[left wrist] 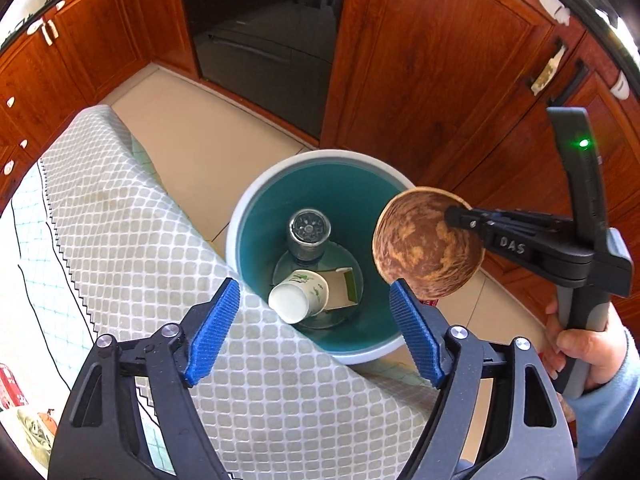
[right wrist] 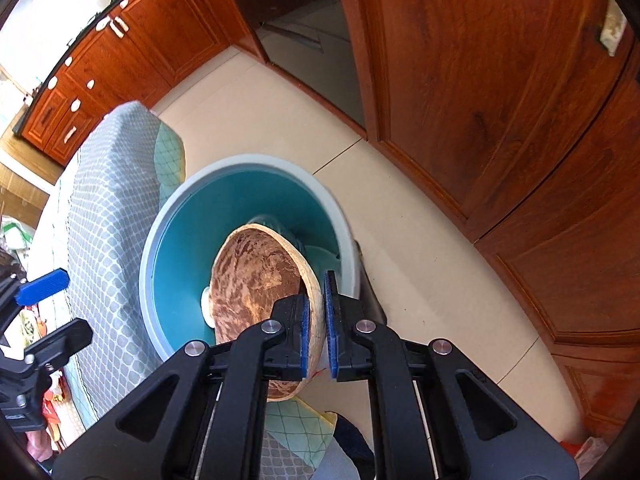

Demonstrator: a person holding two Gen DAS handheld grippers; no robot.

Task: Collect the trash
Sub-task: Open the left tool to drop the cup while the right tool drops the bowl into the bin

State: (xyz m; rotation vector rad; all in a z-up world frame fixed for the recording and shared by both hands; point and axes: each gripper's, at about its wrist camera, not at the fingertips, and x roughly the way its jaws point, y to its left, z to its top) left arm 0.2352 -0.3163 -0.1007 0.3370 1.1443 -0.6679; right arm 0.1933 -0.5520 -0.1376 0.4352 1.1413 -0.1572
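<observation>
A round bin (left wrist: pixel 256 196) with a pale rim and teal inside stands on the floor beside the table; it also shows in the right wrist view (right wrist: pixel 180 240). Inside lie a paper cup (left wrist: pixel 298 296), a small open cardboard box (left wrist: pixel 340 286) and a metal can (left wrist: pixel 309 234). My right gripper (right wrist: pixel 317 328) is shut on the rim of a brown coconut-shell bowl (right wrist: pixel 256 284) and holds it tilted over the bin; the bowl also shows in the left wrist view (left wrist: pixel 426 246). My left gripper (left wrist: pixel 314 334) is open and empty above the table edge and bin.
A table with a grey diamond-pattern cloth (left wrist: pixel 132 220) borders the bin on the left. Wooden cabinets (left wrist: pixel 440 60) and a dark oven front (left wrist: pixel 260 32) stand behind on a beige tiled floor (right wrist: pixel 420 260). Colourful packaging (left wrist: pixel 24 412) lies at the table's left.
</observation>
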